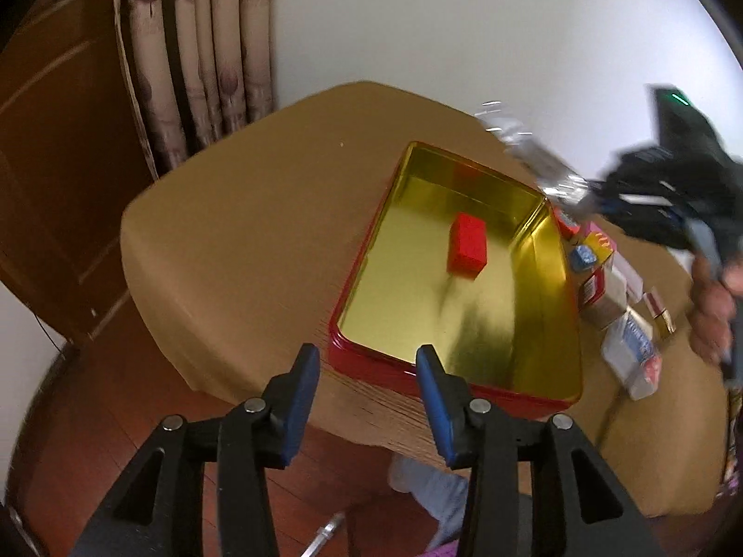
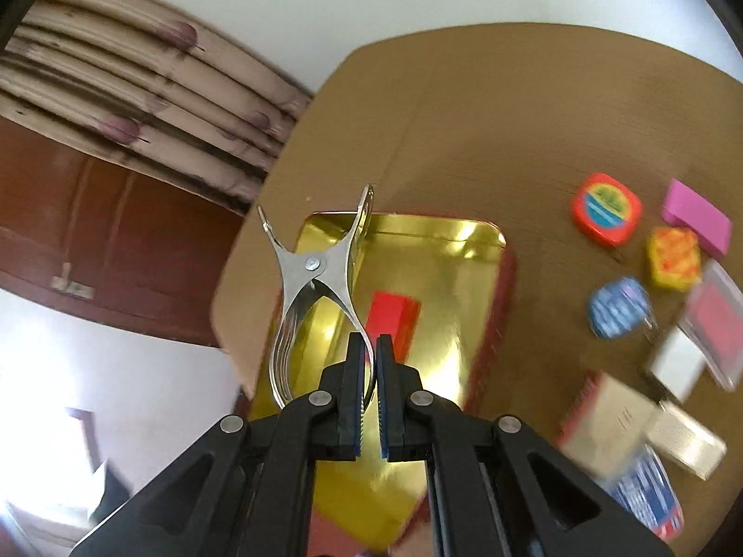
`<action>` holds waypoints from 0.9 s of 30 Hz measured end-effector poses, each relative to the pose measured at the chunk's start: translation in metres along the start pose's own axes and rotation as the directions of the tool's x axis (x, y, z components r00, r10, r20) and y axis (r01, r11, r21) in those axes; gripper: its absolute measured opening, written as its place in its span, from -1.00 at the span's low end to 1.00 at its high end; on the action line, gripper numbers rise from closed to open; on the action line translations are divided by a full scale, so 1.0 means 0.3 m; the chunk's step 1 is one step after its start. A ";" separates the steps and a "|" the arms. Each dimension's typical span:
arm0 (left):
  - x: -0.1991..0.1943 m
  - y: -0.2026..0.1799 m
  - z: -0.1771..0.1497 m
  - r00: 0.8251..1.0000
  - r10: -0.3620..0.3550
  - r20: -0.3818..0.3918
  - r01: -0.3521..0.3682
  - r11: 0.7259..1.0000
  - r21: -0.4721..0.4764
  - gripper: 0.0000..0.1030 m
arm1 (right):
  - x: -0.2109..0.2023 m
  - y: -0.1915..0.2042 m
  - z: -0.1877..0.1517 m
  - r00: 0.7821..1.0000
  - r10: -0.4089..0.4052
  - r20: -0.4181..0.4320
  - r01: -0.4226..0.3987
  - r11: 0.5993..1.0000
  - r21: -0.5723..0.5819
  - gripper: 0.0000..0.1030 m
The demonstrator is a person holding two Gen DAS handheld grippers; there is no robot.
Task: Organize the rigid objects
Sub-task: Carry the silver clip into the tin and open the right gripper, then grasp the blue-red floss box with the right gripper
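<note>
Where the right gripper (image 2: 370, 348) pinches: shiny scissor-jointed steel tongs (image 2: 316, 274).

Glossy gold metal tin (image 1: 548, 306), shiny steel clip (image 2: 316, 278), matt cardboard tabletop (image 1: 241, 241)

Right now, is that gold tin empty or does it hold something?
Not empty: one red block lies on the tin's gold floor; nothing else shows inside.

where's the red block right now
The red block lies alone inside the open gold-lined tin on the brown table, toward the tin's far half in the left wrist view. The loose items sit outside, past the tin's right wall.
</note>
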State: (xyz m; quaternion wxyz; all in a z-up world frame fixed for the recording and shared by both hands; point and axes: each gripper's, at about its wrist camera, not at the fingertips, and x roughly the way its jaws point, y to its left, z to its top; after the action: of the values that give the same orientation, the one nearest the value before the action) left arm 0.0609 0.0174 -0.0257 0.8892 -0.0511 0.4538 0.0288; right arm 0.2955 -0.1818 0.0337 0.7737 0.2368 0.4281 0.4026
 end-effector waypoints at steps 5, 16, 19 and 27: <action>0.016 -0.015 -0.012 1.000 -0.018 0.008 0.018 0.999 0.043 -0.10 | 0.113 0.013 0.040 1.000 -0.016 -0.017 0.018 0.998 0.067 -0.91; 0.026 -0.009 -0.018 0.999 -0.026 0.024 0.025 0.999 0.048 -0.10 | 0.230 0.046 -0.037 0.996 -0.018 -0.088 0.025 0.997 0.077 -0.58; 0.023 -0.005 -0.017 0.999 -0.038 0.033 0.037 0.999 0.039 -0.10 | 0.162 0.025 -0.066 0.999 -0.041 -0.027 0.042 0.997 0.059 -0.51; -0.013 -0.098 -0.050 0.995 -0.068 0.073 0.056 0.987 0.149 -0.10 | -0.286 -0.220 -0.380 0.932 -0.099 0.349 0.119 0.992 -0.037 -0.01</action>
State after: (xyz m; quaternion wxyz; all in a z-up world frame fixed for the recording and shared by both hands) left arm 0.0493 -0.0136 -0.0293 0.9079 0.0016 0.4181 -0.0304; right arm 0.1995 -0.2875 -0.0323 0.8645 0.2574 0.2862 0.3233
